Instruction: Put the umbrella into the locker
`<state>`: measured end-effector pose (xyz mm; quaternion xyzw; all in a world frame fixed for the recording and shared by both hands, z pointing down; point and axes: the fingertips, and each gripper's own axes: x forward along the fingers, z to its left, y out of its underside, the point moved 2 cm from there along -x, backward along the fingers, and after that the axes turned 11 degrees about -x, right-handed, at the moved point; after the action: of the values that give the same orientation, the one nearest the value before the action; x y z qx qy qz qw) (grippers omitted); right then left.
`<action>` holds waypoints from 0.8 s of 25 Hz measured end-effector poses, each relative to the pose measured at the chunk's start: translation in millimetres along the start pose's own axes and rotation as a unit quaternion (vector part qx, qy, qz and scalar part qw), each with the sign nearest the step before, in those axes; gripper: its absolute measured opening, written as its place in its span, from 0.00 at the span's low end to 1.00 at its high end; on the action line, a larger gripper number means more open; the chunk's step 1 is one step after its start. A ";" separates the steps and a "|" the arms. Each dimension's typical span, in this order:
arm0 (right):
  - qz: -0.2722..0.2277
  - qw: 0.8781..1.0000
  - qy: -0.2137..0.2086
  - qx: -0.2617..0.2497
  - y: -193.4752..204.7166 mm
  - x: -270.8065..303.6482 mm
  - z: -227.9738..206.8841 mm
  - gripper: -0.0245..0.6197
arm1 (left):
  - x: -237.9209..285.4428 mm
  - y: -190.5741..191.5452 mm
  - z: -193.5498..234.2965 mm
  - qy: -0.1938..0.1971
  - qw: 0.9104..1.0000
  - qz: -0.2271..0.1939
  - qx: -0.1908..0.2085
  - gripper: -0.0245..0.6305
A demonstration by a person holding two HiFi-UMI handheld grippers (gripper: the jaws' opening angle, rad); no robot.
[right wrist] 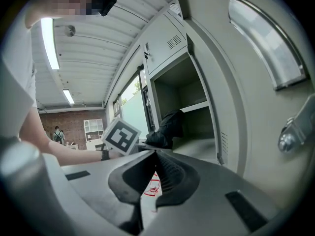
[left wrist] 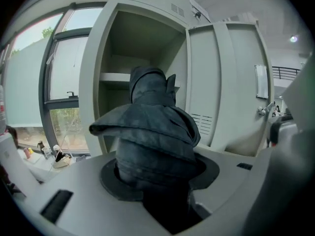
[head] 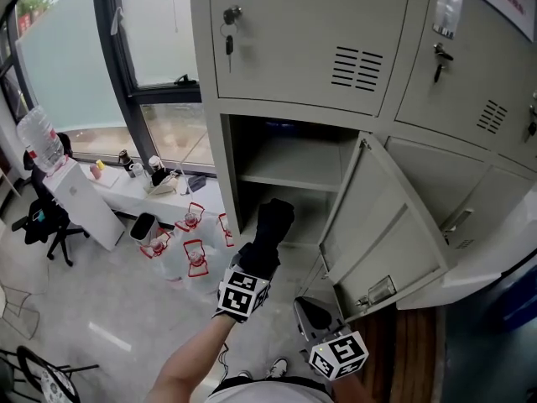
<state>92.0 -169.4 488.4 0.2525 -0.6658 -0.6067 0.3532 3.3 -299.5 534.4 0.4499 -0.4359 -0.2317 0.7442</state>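
A folded black umbrella is clamped in my left gripper, whose marker cube sits just behind it. The umbrella's tip points into the lower part of the open locker, under its shelf. In the left gripper view the umbrella fills the middle, with the left gripper shut round it and the locker opening right behind. My right gripper hangs lower, beside the bottom of the open locker door. Its pads meet with nothing between them.
The locker door swings out to the right. Closed lockers with keys stand above and to the right. On the floor at the left stand several water jugs, with a white desk, an office chair and a window.
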 end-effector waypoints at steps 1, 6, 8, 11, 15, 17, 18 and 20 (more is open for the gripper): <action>-0.001 1.000 -0.002 -0.002 -0.5 -0.3 0.9 0.06 | 6.1 -4.1 0.8 -0.004 1.000 0.002 0.004 0.37; 0.001 1.000 -0.006 -0.003 0.7 -1.5 2.8 0.06 | 35.5 -19.5 0.0 -0.012 0.999 0.016 0.025 0.37; 0.000 1.000 -0.008 -0.004 0.6 -1.2 3.3 0.06 | 46.5 -22.0 0.4 -0.015 0.999 0.025 0.037 0.37; 0.002 1.000 -0.009 -0.004 0.4 -2.2 4.1 0.06 | 60.1 -18.6 2.2 -0.022 0.997 0.035 0.059 0.37; 0.006 1.000 -0.007 -0.002 2.5 -4.2 1.2 0.06 | 72.5 -10.2 2.7 -0.016 0.996 0.059 0.069 0.36; 0.009 1.000 -0.005 0.000 5.5 -6.9 -0.2 0.06 | 78.7 -5.7 5.5 -0.020 0.995 0.072 0.067 0.36; 0.011 1.000 -0.005 0.002 7.2 -8.1 -1.0 0.06 | 82.5 -6.1 8.0 -0.027 0.995 0.075 0.064 0.36; 0.015 1.000 -0.005 0.003 10.3 -9.4 -2.3 0.06 | 92.0 -12.0 13.8 -0.044 0.993 0.082 0.067 0.36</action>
<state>100.6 -162.2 497.0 0.2407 -0.6732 -0.6005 0.3582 39.2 -379.7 567.4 0.4508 -0.5186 -0.1598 0.7087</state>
